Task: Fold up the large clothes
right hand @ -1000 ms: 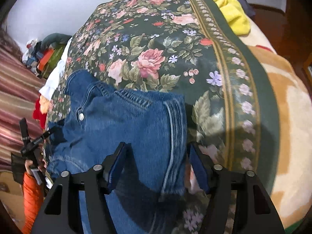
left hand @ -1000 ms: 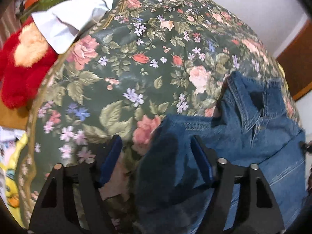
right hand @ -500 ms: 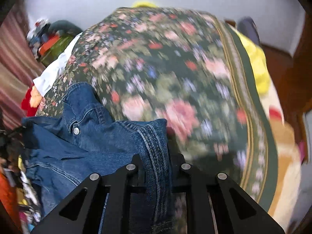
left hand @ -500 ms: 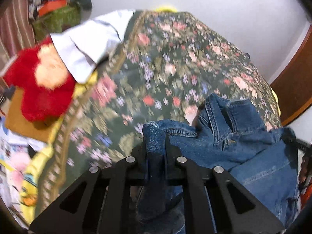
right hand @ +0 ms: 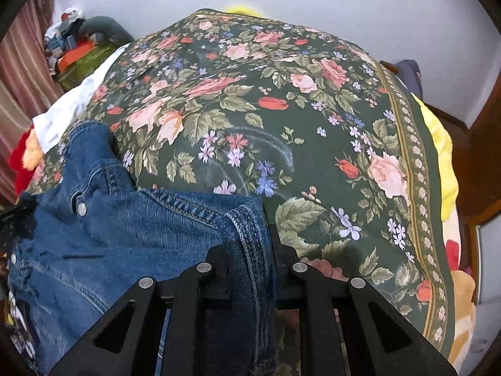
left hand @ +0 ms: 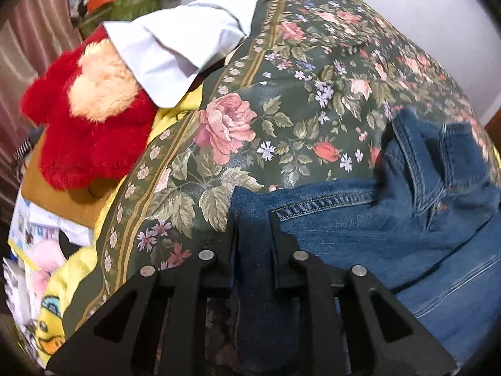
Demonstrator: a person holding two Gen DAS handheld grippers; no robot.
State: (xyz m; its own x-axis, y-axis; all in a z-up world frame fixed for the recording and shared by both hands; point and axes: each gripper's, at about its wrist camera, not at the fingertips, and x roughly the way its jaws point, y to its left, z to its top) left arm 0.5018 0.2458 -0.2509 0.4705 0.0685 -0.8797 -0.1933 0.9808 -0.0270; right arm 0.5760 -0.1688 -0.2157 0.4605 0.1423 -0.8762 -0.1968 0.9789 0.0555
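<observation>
A bed covered by a dark green floral spread [left hand: 281, 100] fills both views, with a pale wall behind it. At the far left of the left wrist view, a red plush toy [left hand: 90, 138] lies off the spread's edge, partly under a white pillow [left hand: 175, 47]. The denim jacket [left hand: 407, 225] lies on the near part of the spread, its collar raised at the right. The left gripper [left hand: 252, 225] has its jaws starting to part, with a fold of the jacket's denim edge still pinched between them. In the right wrist view, the jacket [right hand: 125, 228] occupies the lower left, its snap button [right hand: 82, 209] visible. The right gripper [right hand: 250, 244] is clamped nearly closed on a stitched denim hem. A yellow blanket [right hand: 441, 144] borders the spread at the right.
</observation>
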